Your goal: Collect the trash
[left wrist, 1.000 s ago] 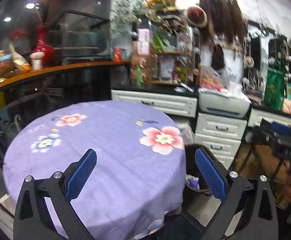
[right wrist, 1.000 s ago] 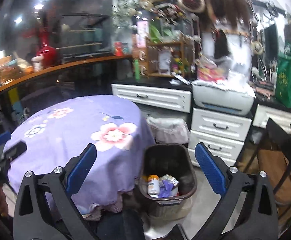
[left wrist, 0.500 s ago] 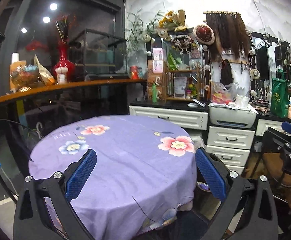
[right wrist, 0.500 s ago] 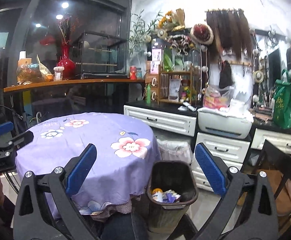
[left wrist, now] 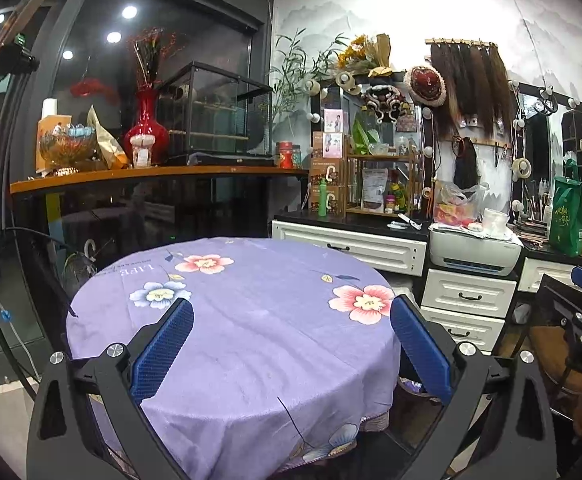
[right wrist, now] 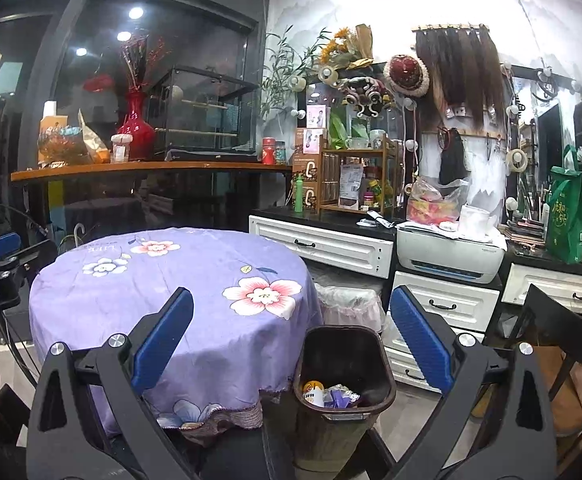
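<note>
A dark brown trash bin (right wrist: 345, 364) stands on the floor beside the round table (right wrist: 171, 280) with its purple flowered cloth. In the bin lie a small bottle with an orange label (right wrist: 314, 391) and purple wrappers (right wrist: 341, 395). My right gripper (right wrist: 291, 340) is open and empty, held above and in front of the bin. My left gripper (left wrist: 291, 344) is open and empty over the table (left wrist: 251, 320), whose cloth carries no objects. In the left wrist view only the bin's rim (left wrist: 411, 385) peeks past the table edge.
White drawer cabinets (right wrist: 447, 304) and a printer (right wrist: 449, 256) line the back wall, with cluttered shelves above. A black chair (right wrist: 563, 336) stands at the right. A clear-bagged bin (right wrist: 351, 304) sits behind the brown one. A wooden counter (left wrist: 151, 176) with a red vase runs along the left.
Both grippers have pulled back and tilted upward, so the table and bin look smaller and lower and more of the wall shows. Both stay open and empty.
</note>
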`<state>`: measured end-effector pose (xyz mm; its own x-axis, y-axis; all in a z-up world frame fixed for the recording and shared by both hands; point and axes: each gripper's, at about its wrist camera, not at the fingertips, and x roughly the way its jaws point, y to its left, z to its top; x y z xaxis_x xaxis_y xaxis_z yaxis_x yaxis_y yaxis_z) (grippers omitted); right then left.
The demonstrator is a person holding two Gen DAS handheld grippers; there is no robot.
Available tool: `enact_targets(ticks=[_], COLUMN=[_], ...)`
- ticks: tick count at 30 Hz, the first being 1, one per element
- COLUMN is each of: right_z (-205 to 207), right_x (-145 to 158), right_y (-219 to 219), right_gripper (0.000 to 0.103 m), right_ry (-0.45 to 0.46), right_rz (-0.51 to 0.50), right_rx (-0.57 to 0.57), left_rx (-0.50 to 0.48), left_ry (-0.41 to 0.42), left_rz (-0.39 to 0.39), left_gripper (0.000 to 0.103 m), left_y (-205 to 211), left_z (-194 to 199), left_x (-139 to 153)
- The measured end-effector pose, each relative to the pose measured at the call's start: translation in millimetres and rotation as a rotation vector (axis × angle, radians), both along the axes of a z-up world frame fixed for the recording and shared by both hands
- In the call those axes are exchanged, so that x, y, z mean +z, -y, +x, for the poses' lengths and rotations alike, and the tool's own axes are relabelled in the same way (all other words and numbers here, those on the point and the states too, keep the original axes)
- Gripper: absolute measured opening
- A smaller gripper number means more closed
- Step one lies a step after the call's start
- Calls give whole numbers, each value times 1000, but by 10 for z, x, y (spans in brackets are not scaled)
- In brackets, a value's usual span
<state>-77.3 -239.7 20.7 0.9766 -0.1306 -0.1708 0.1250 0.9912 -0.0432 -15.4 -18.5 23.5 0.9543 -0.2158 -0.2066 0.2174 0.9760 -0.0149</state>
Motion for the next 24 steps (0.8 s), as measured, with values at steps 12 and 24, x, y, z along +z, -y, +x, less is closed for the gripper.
enact_targets(ticks=[12,24], right_z=[29,50], right_x=[-38,-51], right_y=[-24,-50], right_gripper=[97,97], right_ry=[-13,-13], right_rz=[-2,3], right_rx=[8,8], left_rx=[1,-3], left_ry=[-13,-20], left_rz=[-2,1], left_gripper=[98,98], left_y=[-12,-8], left_z=[0,-4], left_x=[-41,-71])
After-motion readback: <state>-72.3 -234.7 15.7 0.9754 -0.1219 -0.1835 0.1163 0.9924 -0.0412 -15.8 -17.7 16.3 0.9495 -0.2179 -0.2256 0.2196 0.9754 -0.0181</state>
